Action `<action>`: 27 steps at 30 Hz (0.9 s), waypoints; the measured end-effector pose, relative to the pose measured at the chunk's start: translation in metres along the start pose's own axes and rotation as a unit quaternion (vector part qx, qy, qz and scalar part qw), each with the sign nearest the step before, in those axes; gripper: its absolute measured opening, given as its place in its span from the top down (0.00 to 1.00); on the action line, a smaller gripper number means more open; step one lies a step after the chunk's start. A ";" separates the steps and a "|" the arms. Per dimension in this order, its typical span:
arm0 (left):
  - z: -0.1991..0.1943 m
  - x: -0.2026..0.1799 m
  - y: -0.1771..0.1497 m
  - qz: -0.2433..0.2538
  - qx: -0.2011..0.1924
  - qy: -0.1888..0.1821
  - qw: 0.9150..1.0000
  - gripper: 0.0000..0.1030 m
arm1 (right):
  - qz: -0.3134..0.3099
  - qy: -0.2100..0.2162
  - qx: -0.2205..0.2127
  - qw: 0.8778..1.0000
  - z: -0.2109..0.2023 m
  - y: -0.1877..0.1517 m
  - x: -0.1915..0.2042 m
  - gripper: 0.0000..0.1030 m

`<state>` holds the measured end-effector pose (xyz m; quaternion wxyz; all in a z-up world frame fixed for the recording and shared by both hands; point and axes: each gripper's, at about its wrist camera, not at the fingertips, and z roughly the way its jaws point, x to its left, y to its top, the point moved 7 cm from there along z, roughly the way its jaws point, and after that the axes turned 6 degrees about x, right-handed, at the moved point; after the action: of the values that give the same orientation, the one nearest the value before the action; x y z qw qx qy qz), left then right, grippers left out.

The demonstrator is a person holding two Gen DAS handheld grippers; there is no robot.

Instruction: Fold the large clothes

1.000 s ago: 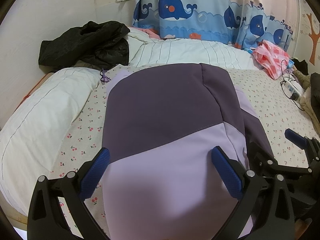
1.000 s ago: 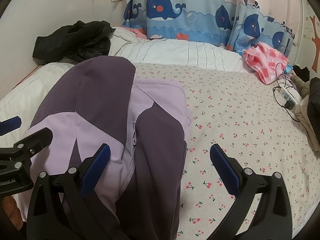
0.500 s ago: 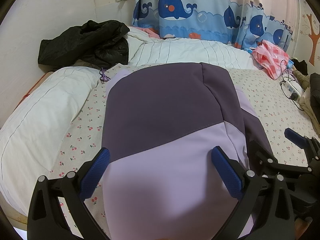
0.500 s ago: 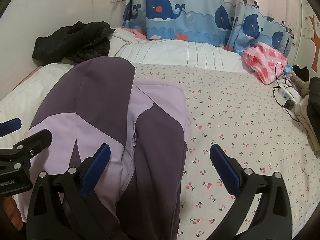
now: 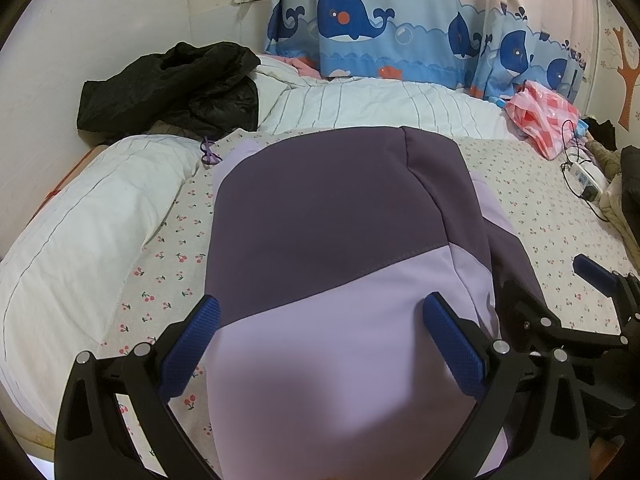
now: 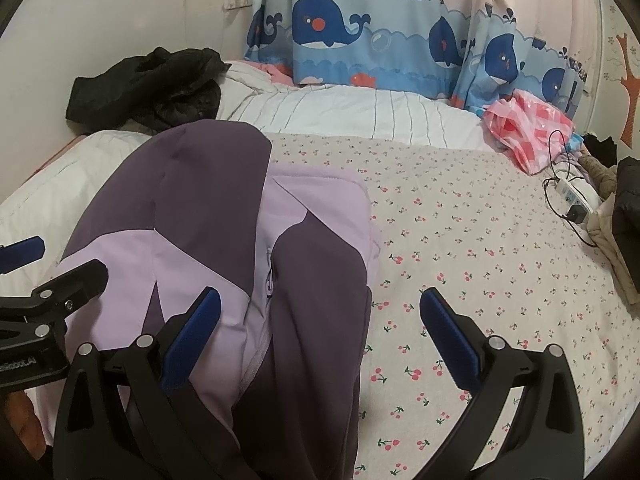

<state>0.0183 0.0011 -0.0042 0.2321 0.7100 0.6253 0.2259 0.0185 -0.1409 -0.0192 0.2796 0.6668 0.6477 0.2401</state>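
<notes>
A large two-tone jacket (image 5: 328,248), dark purple above and pale lilac below, lies folded lengthwise on the cherry-print bedsheet (image 5: 560,216). In the right wrist view the jacket (image 6: 208,216) fills the left half, a sleeve with a zipper lying along its right side. My left gripper (image 5: 320,336) hovers open over the lilac part, with nothing between its fingers. My right gripper (image 6: 320,332) is open too, straddling the jacket's right edge, its right finger (image 6: 448,332) over bare sheet. Each gripper shows at the edge of the other's view.
A black coat (image 5: 172,84) is heaped at the far left by the wall. White quilts (image 5: 80,232) line the left and back. A pink checked bag (image 5: 540,116) and a power strip with cable (image 5: 584,176) sit at the right. Whale curtains (image 5: 400,32) hang behind.
</notes>
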 end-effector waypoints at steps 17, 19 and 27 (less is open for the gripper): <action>0.000 -0.001 0.000 0.003 -0.002 0.001 1.000 0.05 | -0.004 -0.001 0.007 1.000 0.002 -0.001 0.004 0.07; 0.000 -0.001 -0.001 0.002 -0.001 0.000 1.000 0.05 | -0.004 0.000 0.007 1.000 0.003 -0.001 0.004 0.07; 0.000 -0.002 0.003 0.000 -0.003 0.000 1.000 0.06 | -0.002 -0.001 0.003 1.000 0.003 -0.001 0.003 0.07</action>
<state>0.0204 -0.0009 -0.0022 0.2343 0.7093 0.6245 0.2278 0.0199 -0.1376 -0.0218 0.2787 0.6663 0.6497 0.2372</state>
